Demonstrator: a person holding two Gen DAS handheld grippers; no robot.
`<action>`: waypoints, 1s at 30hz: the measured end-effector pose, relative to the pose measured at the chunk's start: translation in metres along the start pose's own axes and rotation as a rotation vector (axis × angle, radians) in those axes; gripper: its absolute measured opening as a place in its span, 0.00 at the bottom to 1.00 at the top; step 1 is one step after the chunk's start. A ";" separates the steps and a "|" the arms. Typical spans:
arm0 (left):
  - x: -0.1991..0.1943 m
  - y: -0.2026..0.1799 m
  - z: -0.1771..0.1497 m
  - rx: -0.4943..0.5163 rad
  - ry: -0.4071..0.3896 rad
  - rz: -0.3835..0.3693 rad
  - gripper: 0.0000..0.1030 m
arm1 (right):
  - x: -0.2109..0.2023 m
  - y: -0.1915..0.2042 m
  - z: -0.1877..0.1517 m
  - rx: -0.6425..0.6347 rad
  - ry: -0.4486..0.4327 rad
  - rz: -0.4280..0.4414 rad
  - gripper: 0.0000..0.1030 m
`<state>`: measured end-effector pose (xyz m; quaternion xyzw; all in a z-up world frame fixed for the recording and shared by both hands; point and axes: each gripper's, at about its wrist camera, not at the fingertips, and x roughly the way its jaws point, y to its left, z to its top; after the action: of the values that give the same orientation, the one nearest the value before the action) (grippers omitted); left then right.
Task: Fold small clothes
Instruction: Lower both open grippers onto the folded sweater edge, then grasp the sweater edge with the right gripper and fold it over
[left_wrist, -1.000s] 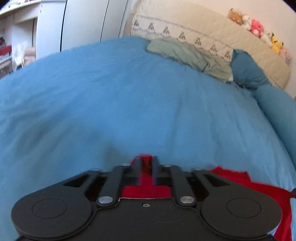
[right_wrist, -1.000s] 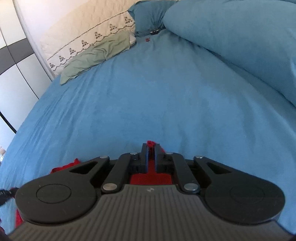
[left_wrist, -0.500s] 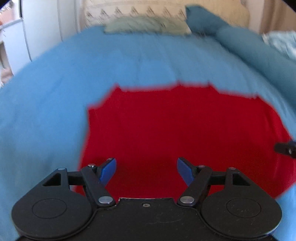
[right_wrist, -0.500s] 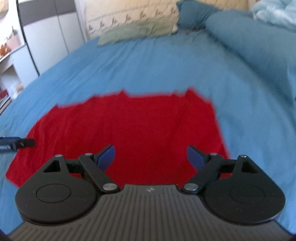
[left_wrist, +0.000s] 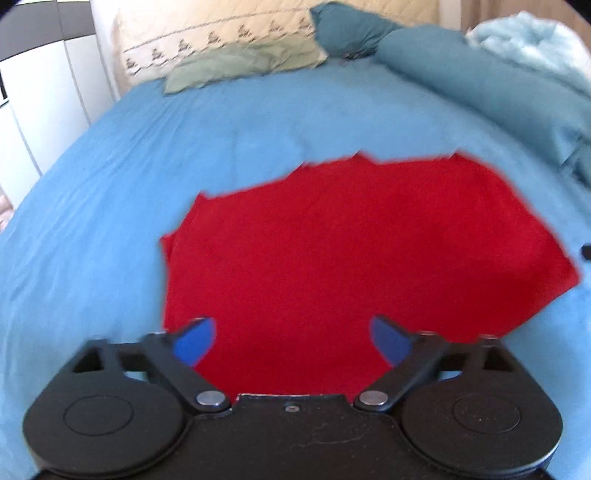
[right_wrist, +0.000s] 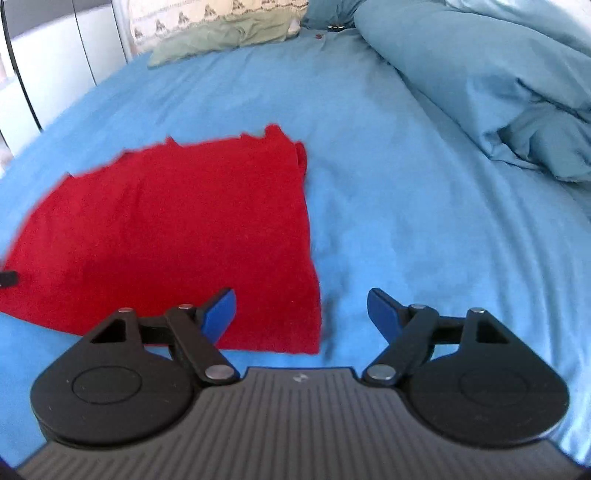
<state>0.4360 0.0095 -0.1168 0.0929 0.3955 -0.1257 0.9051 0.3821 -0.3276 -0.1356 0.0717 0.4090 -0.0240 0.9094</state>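
Your left gripper (left_wrist: 293, 341) is held low over the near part of the red garment (left_wrist: 354, 258), and it looks forward along the bed. Its jaws are spread wide and the blue pads (left_wrist: 194, 341) hold nothing; red cloth fills the gap between them. Your right gripper (right_wrist: 301, 314) hangs at the right near corner of the same garment (right_wrist: 166, 236). It is also spread wide and empty. Its left pad (right_wrist: 219, 314) is over the cloth, and its right pad is over the bare blue bedsheet (right_wrist: 424, 221).

The red garment lies flat on the bedsheet (left_wrist: 92, 221), in the near middle of the bed. Its far edge is uneven, with small points, and its right edge runs almost straight toward you in the right wrist view. At the far right corner the cloth makes a small doubled ridge.

Around the garment there is open sheet: a wide strip to the left, a wide strip to the right, and a long free area behind it. On the right the rolled blue duvet (right_wrist: 498, 81) closes this room. At the far end lie a green cloth (left_wrist: 236, 66) and a cream pillow (left_wrist: 221, 33), well apart from the garment.
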 end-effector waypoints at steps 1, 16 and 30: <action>-0.003 -0.006 0.007 -0.002 -0.008 -0.013 0.98 | -0.003 -0.002 0.006 0.000 0.008 0.016 0.92; 0.071 -0.066 0.035 -0.129 0.216 0.024 0.98 | 0.086 -0.017 0.033 0.057 0.125 0.147 0.84; 0.114 -0.062 0.029 -0.244 0.367 0.070 1.00 | 0.092 0.000 0.038 0.000 0.135 0.157 0.29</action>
<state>0.5126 -0.0755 -0.1859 0.0177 0.5626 -0.0261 0.8261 0.4717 -0.3321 -0.1795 0.1050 0.4625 0.0521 0.8788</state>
